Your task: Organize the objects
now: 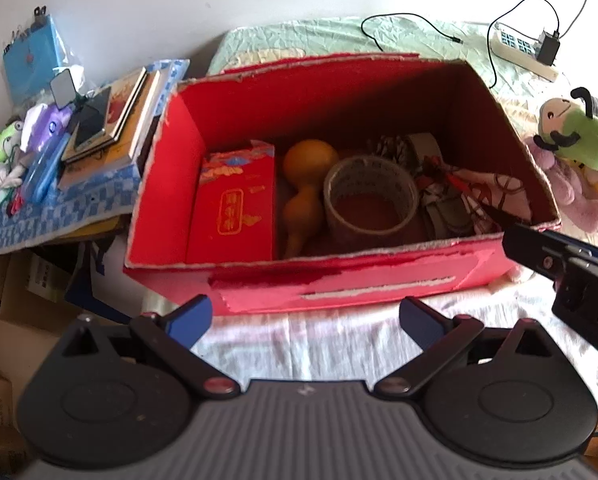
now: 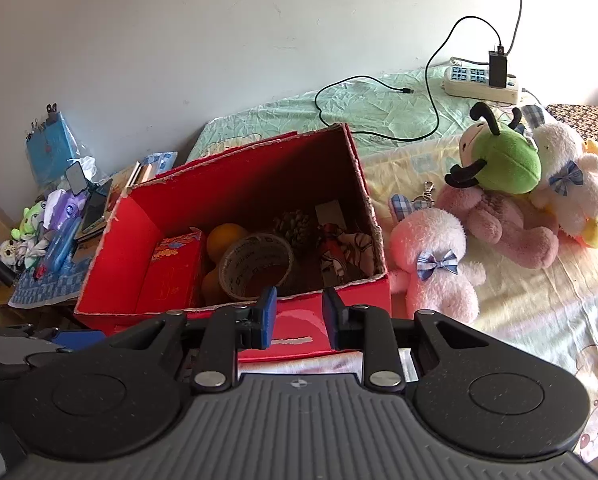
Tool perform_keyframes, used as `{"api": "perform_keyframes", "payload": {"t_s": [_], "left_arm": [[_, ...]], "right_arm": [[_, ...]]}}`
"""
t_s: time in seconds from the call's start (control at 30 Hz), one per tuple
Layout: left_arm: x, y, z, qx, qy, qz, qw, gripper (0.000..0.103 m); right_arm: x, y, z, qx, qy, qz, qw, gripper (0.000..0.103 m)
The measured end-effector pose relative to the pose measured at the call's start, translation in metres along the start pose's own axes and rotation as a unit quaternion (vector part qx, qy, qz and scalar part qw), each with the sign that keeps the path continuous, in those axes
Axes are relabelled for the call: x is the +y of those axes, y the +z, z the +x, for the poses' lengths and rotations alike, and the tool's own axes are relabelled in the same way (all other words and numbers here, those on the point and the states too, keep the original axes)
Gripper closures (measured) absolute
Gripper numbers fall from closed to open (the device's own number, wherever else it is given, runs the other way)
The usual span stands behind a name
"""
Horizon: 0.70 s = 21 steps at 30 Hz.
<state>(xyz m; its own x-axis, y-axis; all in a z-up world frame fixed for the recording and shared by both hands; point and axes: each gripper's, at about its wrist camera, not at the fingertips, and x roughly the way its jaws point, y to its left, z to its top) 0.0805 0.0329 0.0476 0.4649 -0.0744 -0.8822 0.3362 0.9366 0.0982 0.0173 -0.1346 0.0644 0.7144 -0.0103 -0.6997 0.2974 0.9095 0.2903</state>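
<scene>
The bed (image 2: 519, 320), spread with a pale printed sheet, carries a red cardboard box (image 1: 339, 280) with torn rims. Just right of the box lies a heap of plush toys: a pink plush rabbit (image 2: 435, 264) touching the box's right wall, a green bug plush (image 2: 499, 160) on top of the others.

Inside the box, from left to right, sit a red packet box (image 1: 231, 208), an orange gourd (image 1: 305, 184), a tape roll (image 1: 369, 196) and a bundle of patterned cloth (image 1: 471, 196); what lies behind the cloth is too dim to name.

The left gripper (image 1: 305, 320) hovers before the box's near wall, jaws spread wide and empty. The right gripper (image 2: 299, 312) has its pads drawn narrow, nothing between them.

The next step is probably to load a toy. Open the right jaws first, grip the rabbit around its body, and lift it clear of the rim.
</scene>
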Motion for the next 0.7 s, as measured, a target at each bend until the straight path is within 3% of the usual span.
{"api": "perform_keyframes", "payload": {"t_s": [0.7], "left_arm": [[0.008, 0.000, -0.012, -0.031, 0.024, -0.006, 0.9992, 0.003]], "right_arm": [[0.005, 0.001, -0.011, -0.022, 0.008, 0.001, 1.000, 0.076]]}}
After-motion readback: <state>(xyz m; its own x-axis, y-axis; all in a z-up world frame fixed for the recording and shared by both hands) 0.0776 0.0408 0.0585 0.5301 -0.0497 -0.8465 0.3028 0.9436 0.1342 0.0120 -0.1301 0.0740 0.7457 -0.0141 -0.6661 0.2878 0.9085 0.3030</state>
